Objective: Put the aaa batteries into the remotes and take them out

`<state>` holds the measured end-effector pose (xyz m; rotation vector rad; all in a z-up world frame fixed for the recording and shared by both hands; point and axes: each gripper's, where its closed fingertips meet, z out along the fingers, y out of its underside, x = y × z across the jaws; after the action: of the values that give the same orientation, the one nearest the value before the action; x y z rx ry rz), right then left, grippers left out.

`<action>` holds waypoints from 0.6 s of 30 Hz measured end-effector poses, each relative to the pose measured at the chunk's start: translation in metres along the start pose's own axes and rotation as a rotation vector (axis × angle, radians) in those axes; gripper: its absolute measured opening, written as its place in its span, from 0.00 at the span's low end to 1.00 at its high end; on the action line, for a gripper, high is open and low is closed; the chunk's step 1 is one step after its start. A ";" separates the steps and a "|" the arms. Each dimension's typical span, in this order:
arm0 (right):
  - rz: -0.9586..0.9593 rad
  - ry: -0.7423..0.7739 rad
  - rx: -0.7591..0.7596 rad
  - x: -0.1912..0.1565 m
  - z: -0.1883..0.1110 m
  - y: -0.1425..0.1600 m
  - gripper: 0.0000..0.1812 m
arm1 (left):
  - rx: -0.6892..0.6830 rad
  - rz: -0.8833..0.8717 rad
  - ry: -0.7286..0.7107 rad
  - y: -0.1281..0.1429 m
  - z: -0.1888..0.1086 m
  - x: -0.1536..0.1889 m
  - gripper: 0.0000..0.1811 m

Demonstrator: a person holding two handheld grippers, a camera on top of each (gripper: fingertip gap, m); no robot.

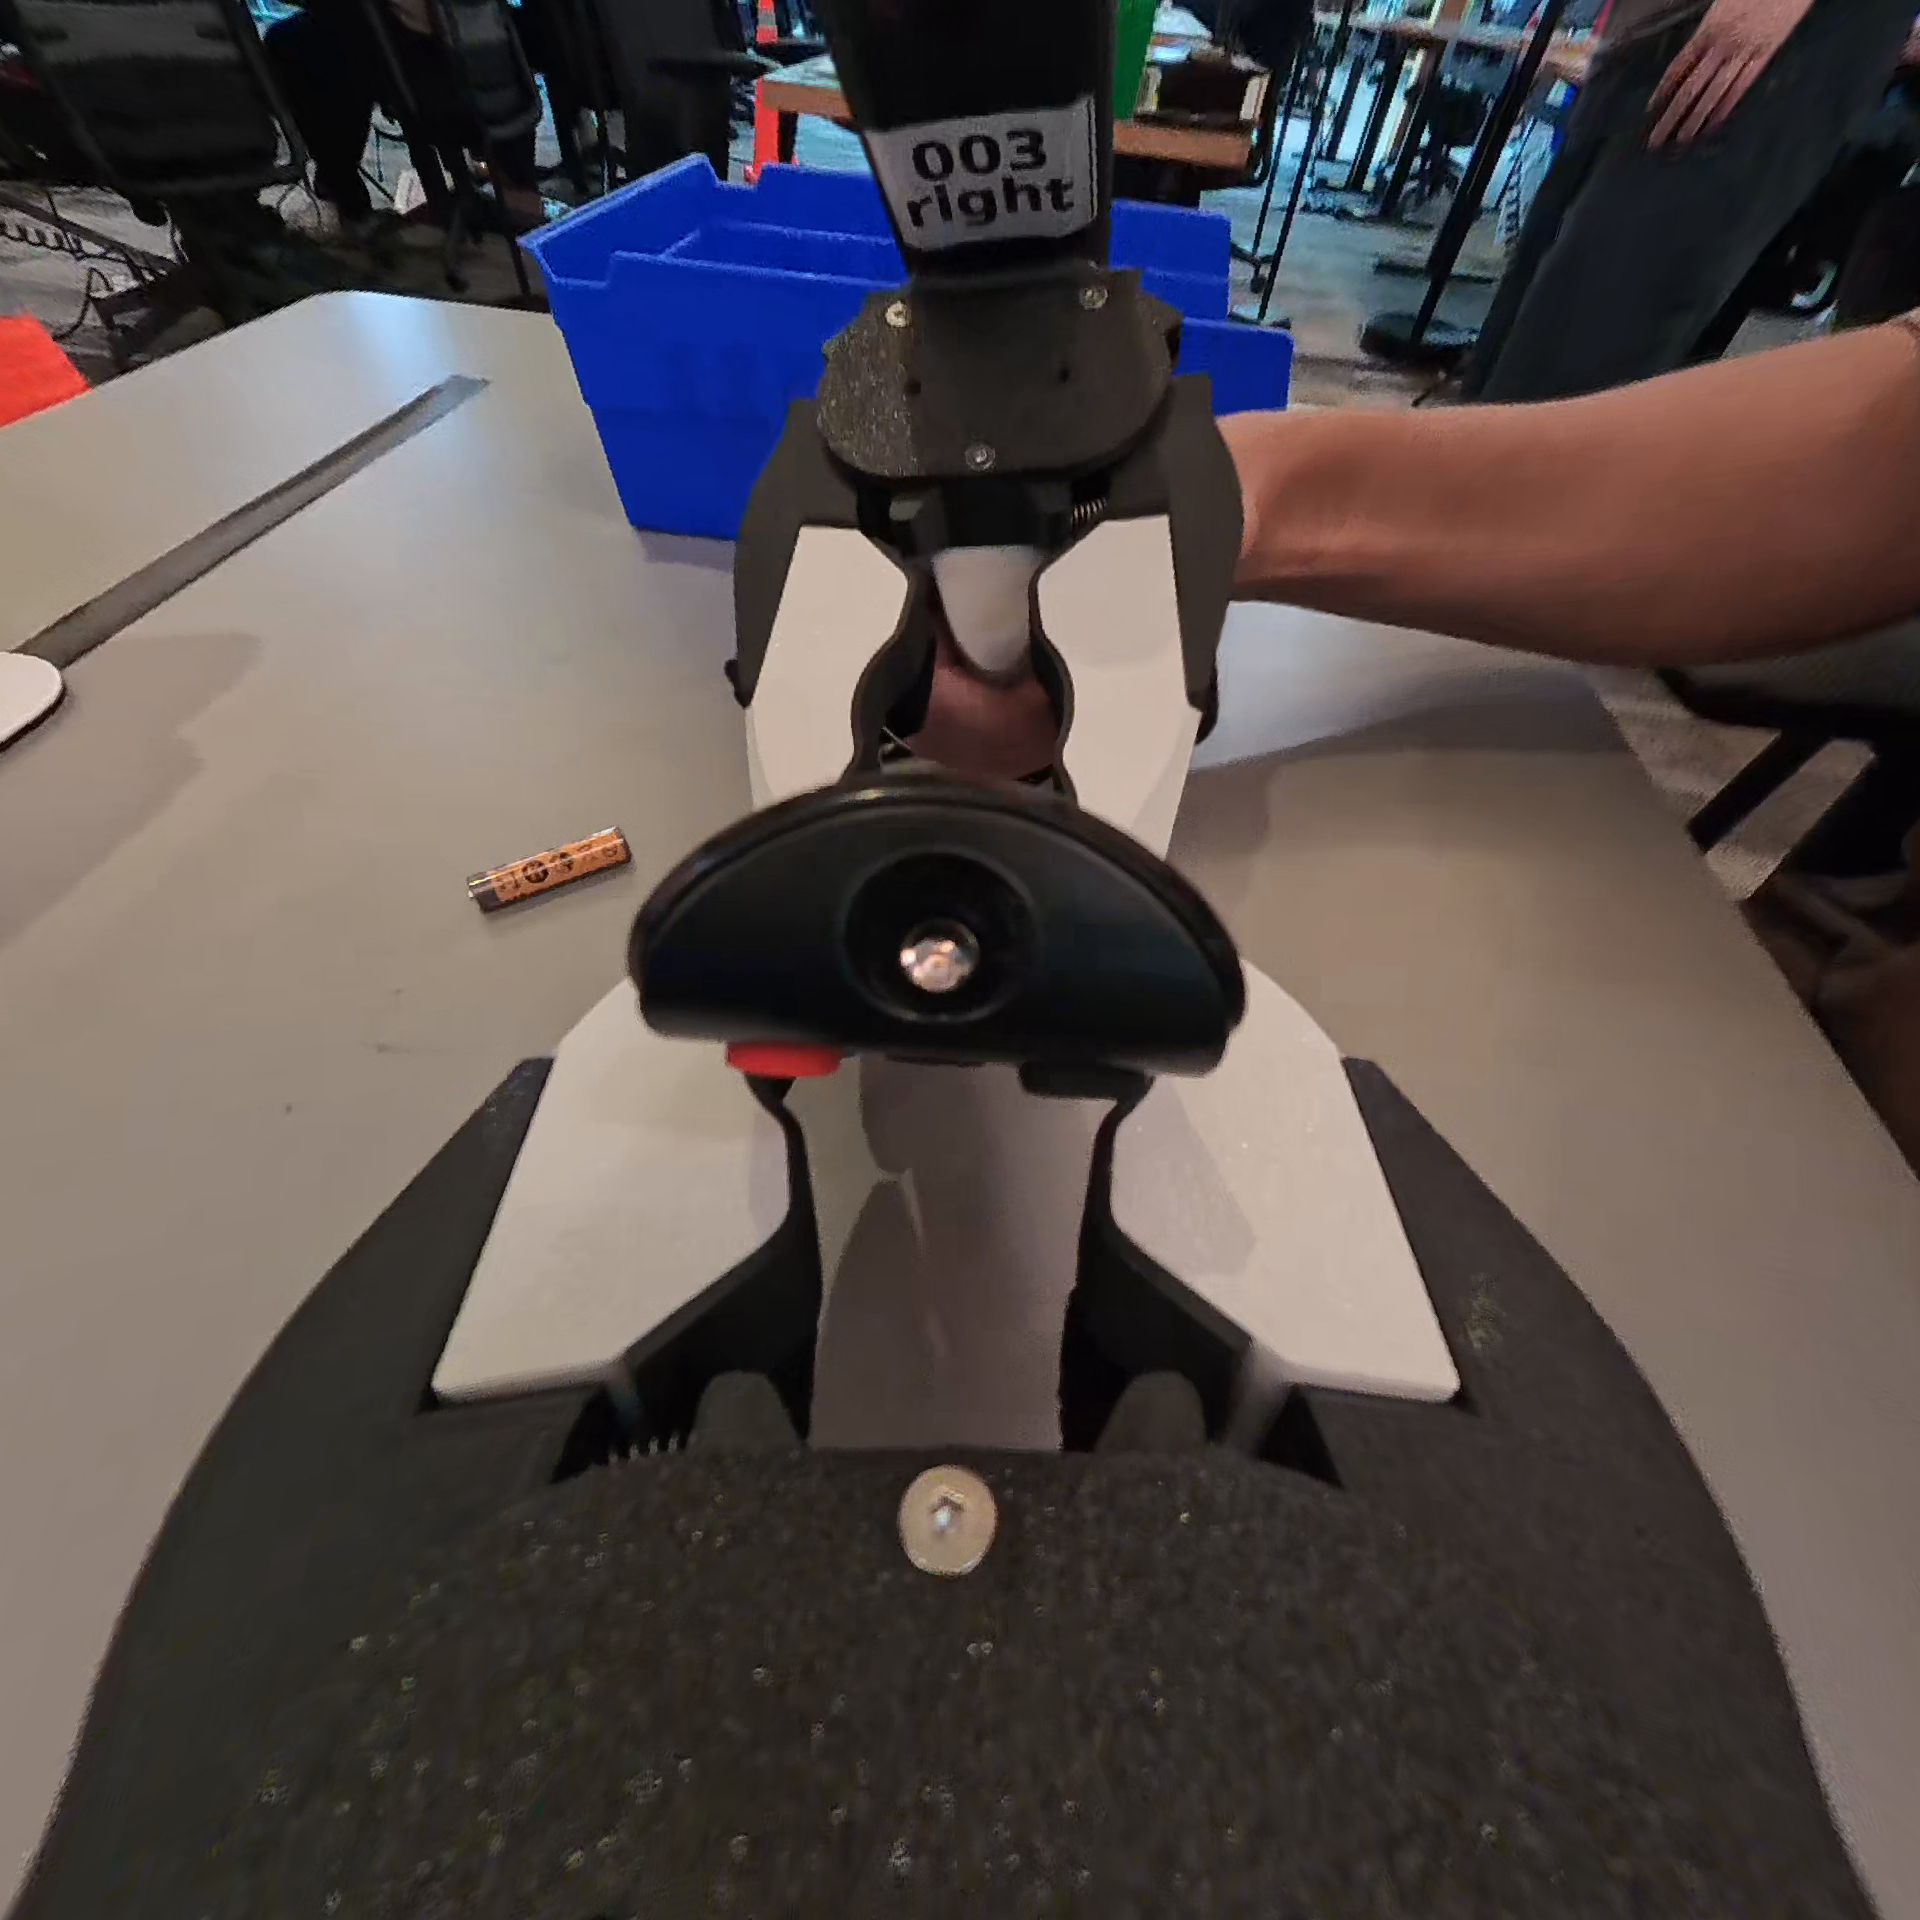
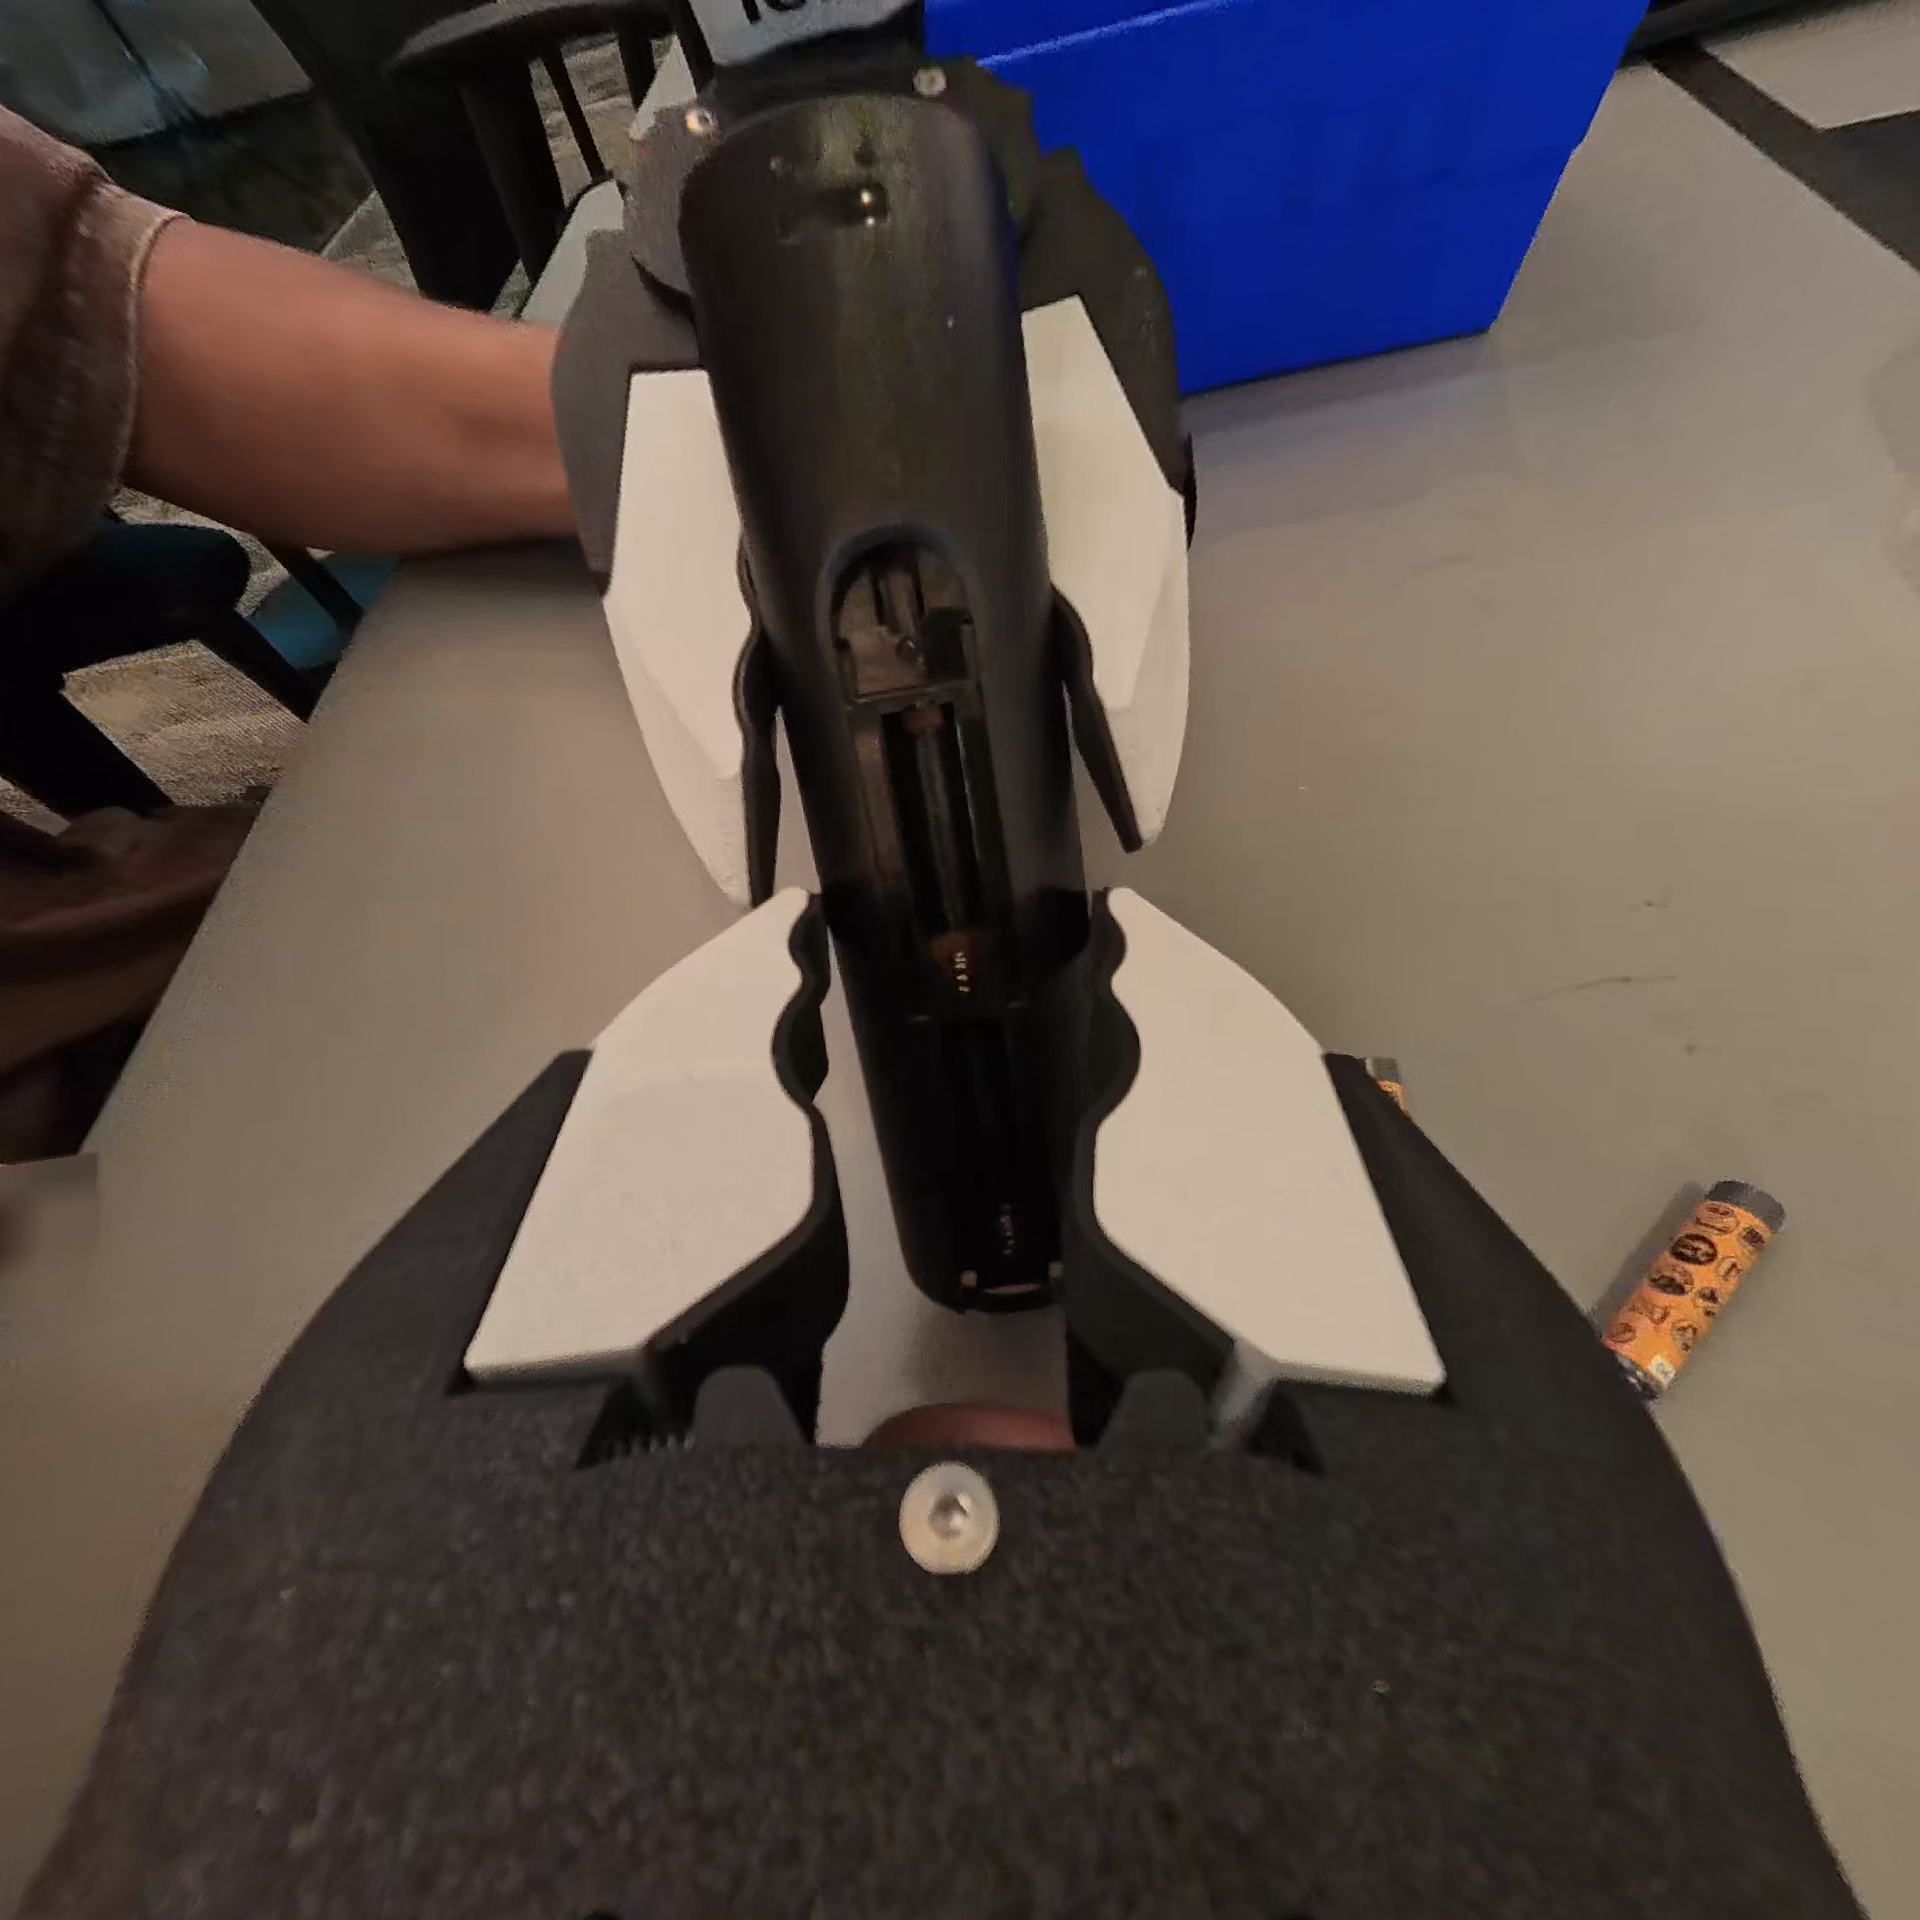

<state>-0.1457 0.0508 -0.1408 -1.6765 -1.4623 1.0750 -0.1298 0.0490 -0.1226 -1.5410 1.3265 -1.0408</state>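
Left wrist view: a loose battery [image 1: 549, 868] lies on the grey surface [image 1: 260, 623], left of the remote [image 1: 935, 935]. The remote's blurred nose hides the left gripper [image 1: 945, 1101] fingers' tips, so I cannot tell their grip. In the right wrist view, the right gripper [image 2: 956, 935] fingers pinch the remote's uncovered battery end, probably steadying it for loading; the bay's contents are too dark to make out. Rightward lies another battery [image 2: 1688, 1294].
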 end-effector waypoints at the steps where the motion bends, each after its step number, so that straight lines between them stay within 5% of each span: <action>1: 0.009 0.005 -0.005 0.001 0.000 0.002 0.26 | -0.009 0.009 -0.005 0.001 0.000 -0.001 0.32; 6: 0.016 0.095 -0.090 0.010 -0.019 0.013 0.31 | -0.083 0.019 -0.003 0.013 -0.001 0.001 0.32; 12: 0.050 0.358 -0.098 0.041 -0.071 -0.016 0.31 | -0.190 -0.005 -0.046 0.032 -0.006 -0.001 0.32; 18: -0.012 0.353 -0.501 0.062 -0.064 0.017 0.28 | -0.193 -0.067 -0.055 0.035 -0.011 -0.005 0.32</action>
<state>-0.0785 0.1112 -0.1371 -2.0643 -1.5763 0.3814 -0.1514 0.0501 -0.1526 -1.7554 1.3784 -0.9259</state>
